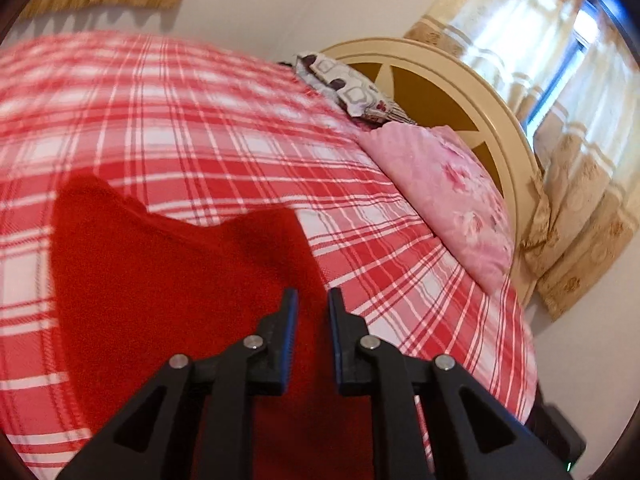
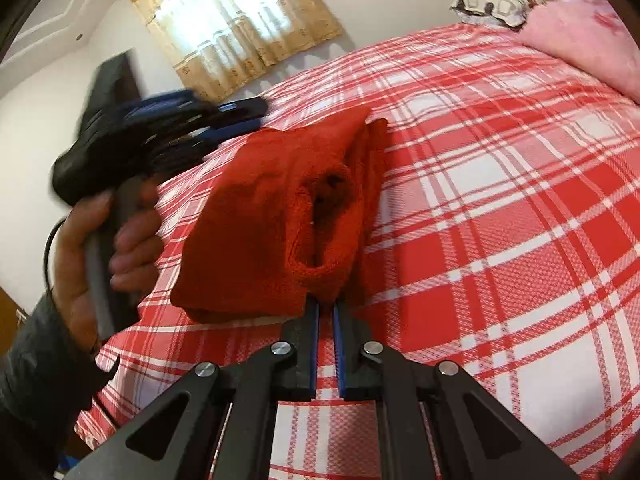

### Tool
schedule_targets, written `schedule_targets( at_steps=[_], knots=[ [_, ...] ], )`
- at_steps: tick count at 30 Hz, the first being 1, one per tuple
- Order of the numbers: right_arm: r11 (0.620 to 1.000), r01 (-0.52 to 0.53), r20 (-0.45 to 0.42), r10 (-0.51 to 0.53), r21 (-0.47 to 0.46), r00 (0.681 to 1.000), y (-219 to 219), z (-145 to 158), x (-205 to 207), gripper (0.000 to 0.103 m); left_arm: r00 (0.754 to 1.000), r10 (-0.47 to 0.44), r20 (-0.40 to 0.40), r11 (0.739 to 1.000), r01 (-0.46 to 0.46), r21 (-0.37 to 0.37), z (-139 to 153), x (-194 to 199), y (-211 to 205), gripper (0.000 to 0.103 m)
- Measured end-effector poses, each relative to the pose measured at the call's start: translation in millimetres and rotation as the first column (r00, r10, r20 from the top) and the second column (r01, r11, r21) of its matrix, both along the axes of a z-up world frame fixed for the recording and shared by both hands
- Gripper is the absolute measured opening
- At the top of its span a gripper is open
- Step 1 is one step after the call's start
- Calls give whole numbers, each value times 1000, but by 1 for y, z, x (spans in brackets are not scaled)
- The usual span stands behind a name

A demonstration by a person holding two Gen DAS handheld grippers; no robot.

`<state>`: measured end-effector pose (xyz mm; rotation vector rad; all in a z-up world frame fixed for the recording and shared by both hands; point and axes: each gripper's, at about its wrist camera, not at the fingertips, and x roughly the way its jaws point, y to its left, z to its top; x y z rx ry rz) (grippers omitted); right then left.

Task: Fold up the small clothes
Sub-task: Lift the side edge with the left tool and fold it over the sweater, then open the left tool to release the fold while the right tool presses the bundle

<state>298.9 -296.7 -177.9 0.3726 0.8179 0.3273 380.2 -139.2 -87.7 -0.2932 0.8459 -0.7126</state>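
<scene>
Two handheld grippers work over a bed covered with a red and white plaid bedspread (image 2: 500, 208). At the far left of the right wrist view, the person's left hand (image 2: 100, 248) grips the handle of the left gripper (image 2: 240, 120), which is blurred and held above the far left edge of a red knitted garment (image 2: 256, 220). In its own wrist view the left gripper (image 1: 313, 300) has its jaws parted with a clear gap between the blue pads, holding nothing, and the red garment (image 1: 172, 272) lies beneath and ahead of it. Seen from the right wrist, the garment lies folded into a thick bundle on the bedspread, left of the middle, with a ribbed opening, a cuff or neck, gaping toward the camera on its right side. The right gripper (image 2: 326, 306) sits at the bundle's near edge with its jaws drawn almost together; its tips touch the knit fabric, which seems pinched between them, though the exact hold is hard to make out. To the right, at the head of the bed, lie a pink floral pillow (image 1: 452, 208) and a grey and white patterned pillow (image 1: 344, 80) against a cream and brown curved headboard (image 1: 460, 92). Beige patterned curtains (image 1: 560, 80) hang over a bright window at the far right.
</scene>
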Motion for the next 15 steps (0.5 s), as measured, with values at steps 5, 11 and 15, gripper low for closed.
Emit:
schedule_targets(
  at_steps=[5, 11, 15],
  knots=[
    [1000, 14, -17, -14, 17, 1000, -5, -4, 1, 6, 990, 52, 127, 993, -65, 94, 6, -35, 28, 52],
    [992, 122, 82, -120, -20, 989, -15, 22, -16, 20, 977, 87, 192, 954, -138, 267, -28, -69, 45, 53],
    [995, 95, 159, -91, -16, 983, -7, 48, -8, 62, 975, 111, 194, 967, -151, 205, -37, -75, 53, 72]
  ],
)
